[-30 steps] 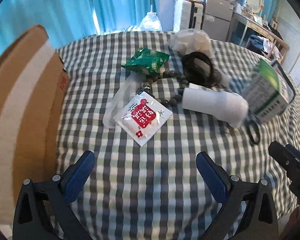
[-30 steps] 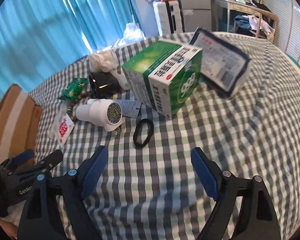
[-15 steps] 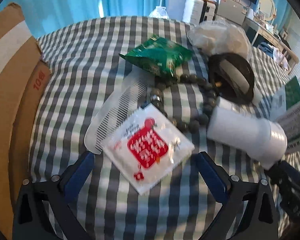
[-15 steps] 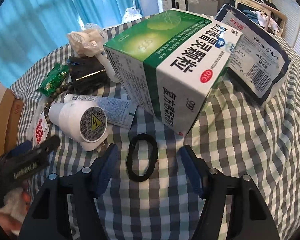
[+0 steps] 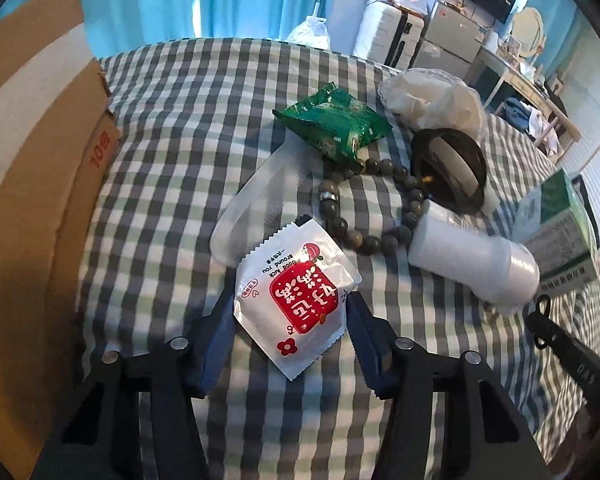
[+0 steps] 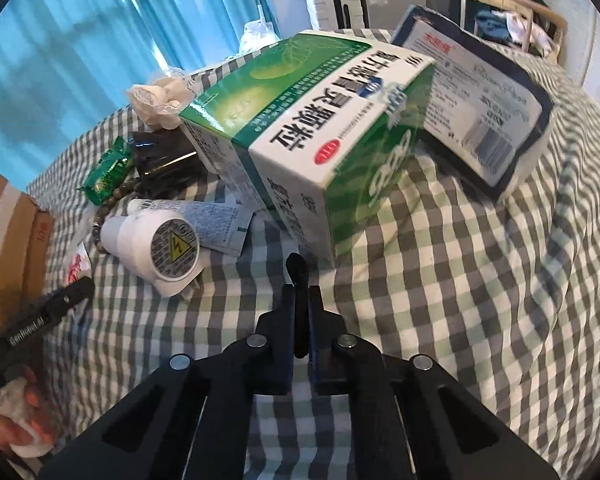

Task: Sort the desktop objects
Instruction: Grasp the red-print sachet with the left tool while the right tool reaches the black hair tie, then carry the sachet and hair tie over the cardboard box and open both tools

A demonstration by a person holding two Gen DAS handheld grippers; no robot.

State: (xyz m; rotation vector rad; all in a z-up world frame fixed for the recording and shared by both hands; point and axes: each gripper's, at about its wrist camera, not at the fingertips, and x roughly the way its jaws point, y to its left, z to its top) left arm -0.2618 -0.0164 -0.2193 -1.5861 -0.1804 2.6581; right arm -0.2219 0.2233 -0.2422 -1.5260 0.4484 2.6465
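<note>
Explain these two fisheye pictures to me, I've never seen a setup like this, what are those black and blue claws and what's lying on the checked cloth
No robot here: a person carries a hand-held gripper in each hand, each with a camera looking along its two blue-padded fingers.

In the left view, the left hand-held gripper is closing around a white sachet with a red label.

In the right view, the right hand-held gripper is shut on a black hair tie.

On the checked cloth lie a green snack packet, a bead bracelet, a clear comb, a white cylinder, a green medicine box and a tissue pack. A cardboard box stands at the left.
</note>
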